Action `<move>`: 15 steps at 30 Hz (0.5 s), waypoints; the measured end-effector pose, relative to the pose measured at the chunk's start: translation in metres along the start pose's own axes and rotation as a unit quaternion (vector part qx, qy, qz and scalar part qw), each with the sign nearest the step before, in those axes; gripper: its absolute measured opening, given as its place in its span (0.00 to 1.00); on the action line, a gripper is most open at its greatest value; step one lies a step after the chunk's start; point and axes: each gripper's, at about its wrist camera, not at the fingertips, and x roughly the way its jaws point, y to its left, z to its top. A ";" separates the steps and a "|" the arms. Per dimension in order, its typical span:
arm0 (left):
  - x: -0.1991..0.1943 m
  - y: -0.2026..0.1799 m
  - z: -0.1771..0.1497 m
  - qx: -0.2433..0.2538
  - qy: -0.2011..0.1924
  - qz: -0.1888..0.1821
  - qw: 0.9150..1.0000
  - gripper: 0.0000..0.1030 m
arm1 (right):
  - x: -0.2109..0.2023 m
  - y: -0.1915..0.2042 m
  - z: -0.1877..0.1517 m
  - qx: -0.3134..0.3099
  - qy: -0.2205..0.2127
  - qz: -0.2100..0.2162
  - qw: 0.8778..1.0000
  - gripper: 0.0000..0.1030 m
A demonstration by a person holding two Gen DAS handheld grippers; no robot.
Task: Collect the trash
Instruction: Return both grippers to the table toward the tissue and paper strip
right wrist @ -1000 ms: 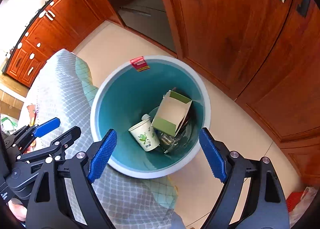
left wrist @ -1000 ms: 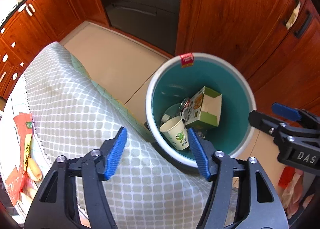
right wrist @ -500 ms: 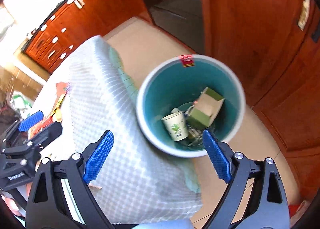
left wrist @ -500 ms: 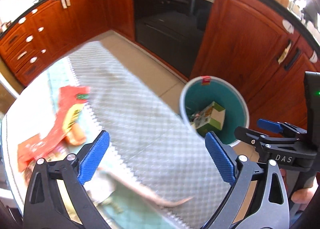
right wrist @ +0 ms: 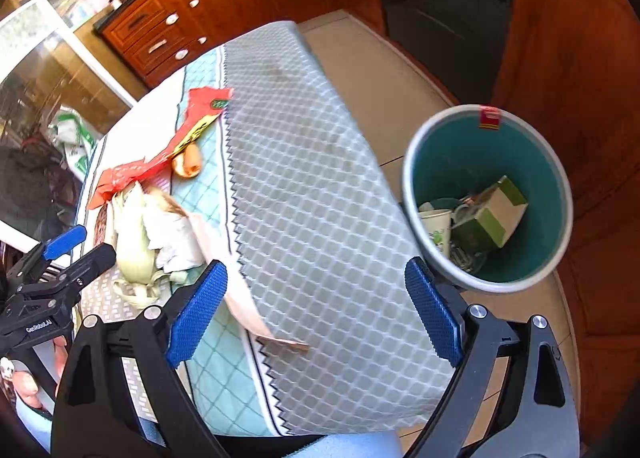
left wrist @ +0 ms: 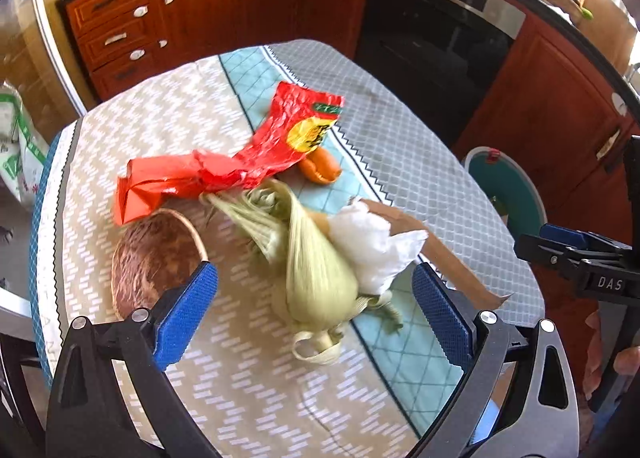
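Note:
My left gripper (left wrist: 314, 316) is open above the table, hovering over a pale green corn husk (left wrist: 316, 258). Around the husk lie a crumpled white tissue (left wrist: 370, 240), a brown paper strip (left wrist: 444, 258), a red snack wrapper (left wrist: 244, 154), an orange peel (left wrist: 322, 170) and a brown coconut shell (left wrist: 154, 254). My right gripper (right wrist: 316, 312) is open too, over the hanging grey edge of the tablecloth (right wrist: 320, 198), with nothing between its fingers. The teal trash bin (right wrist: 486, 198) stands on the floor to the right, holding a green-and-white carton (right wrist: 494, 218) and a paper cup (right wrist: 436, 228).
Red-brown kitchen cabinets (left wrist: 180, 10) and a black oven (left wrist: 436, 42) ring the table. Beige floor tiles (right wrist: 380, 74) lie between table and cabinets. A green-and-white bag (left wrist: 16, 138) sits at the far left. A person's hand (left wrist: 622, 362) grips the right tool.
Both grippers swung left, away from the bin and over the table. The left jaws widened, and its view now takes in the trash pile instead of the bin.

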 end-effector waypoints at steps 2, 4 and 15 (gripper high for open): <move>0.002 0.009 -0.006 -0.010 0.006 0.000 1.000 0.95 | 0.006 0.014 0.000 -0.017 0.005 0.004 1.000 0.84; 0.005 0.014 -0.012 -0.016 0.013 -0.004 1.000 0.95 | 0.012 0.025 0.000 -0.033 0.007 0.001 0.999 0.84; 0.016 0.017 -0.011 -0.013 0.023 -0.004 1.000 0.95 | 0.046 0.062 0.001 -0.083 0.030 0.015 0.996 0.73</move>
